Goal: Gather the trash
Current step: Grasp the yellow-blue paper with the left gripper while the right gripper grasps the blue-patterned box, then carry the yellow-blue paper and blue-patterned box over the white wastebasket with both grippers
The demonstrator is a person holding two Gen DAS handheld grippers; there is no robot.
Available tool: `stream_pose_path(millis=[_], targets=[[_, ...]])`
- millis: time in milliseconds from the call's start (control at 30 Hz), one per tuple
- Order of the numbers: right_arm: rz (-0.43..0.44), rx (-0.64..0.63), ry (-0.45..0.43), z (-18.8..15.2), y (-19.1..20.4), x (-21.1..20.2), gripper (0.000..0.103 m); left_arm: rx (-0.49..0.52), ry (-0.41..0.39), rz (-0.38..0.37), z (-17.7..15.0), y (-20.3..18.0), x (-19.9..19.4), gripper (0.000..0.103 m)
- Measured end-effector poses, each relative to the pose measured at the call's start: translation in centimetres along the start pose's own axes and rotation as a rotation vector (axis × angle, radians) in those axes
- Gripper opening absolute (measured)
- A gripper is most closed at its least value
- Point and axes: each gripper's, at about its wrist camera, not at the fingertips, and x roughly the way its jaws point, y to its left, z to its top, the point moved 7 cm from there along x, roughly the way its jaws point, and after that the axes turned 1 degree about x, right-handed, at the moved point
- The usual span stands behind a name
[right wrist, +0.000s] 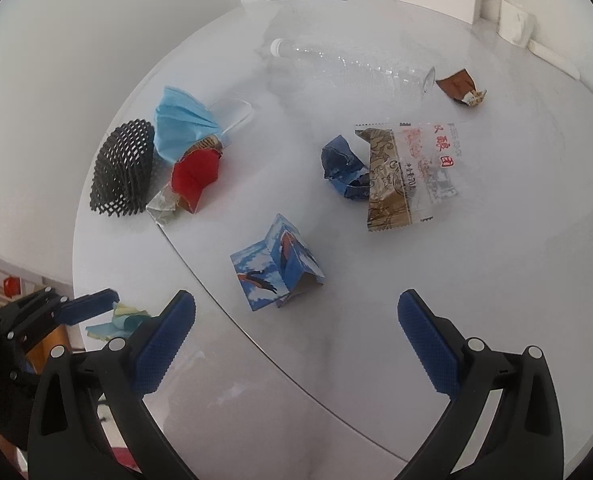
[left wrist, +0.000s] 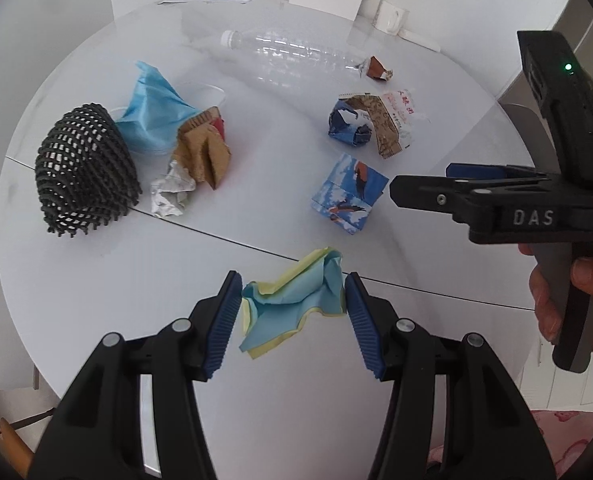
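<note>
Our left gripper is clenched on a crumpled wad of light blue and pale yellow paper, both ribbed blue pads pressing its sides, and the wad hangs above the round white table near its front edge. Our right gripper is released, its jaws spread wide with nothing between them, and it hovers over the table just short of a folded blue paper box printed with birds. Beyond that box lie a crumpled dark blue paper scrap touching a clear and brown snack wrapper with red characters. To the left sits a black foam mesh sleeve, beside a light blue face mask, a brown and red folded paper piece and a crushed silver foil scrap, all bunched together. A clear plastic bottle lies on its side farther back, with a small brown torn wrapper near its base. A hand grips the right gripper's handle.
</note>
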Motion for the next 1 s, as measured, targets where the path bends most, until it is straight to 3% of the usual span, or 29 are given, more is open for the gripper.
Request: stream_pose_path(millis=[333, 567, 733, 800, 867, 1000], targets=[[-0.137, 0.423, -0.116, 0.4, 1.6, 2.7, 0.1, 0.089, -0.009, -0.035, 0.0, 4.9, -3.7, 0.052], [-0.307, 0.626, -0.148, -0.1, 0.4, 5.4, 0.079, 0.186, -0.009, -0.07, -1.3, 7.9, -5.7, 0.052], [-0.38, 0.674, -0.148, -0.4, -0.3, 6.8, 0.071, 0.189, 0.001, -0.082, -2.6, 10.7, -6.4, 0.052], [-0.397, 0.663, -0.148, -0.2, -0.4, 7.0, 0.063, 0.184, -0.001, -0.077, -3.0, 11.8, -6.6, 0.052], [-0.4, 0.656, -0.148, -0.2, -0.4, 7.2, 0.056, 0.172, -0.006, -0.073, -3.3, 12.8, -7.0, 0.052], [-0.383, 0.626, -0.155, 0.0, 0.2, 6.8, 0.054, 0.139, -0.019, -0.068, -3.6, 14.5, -7.5, 0.052]])
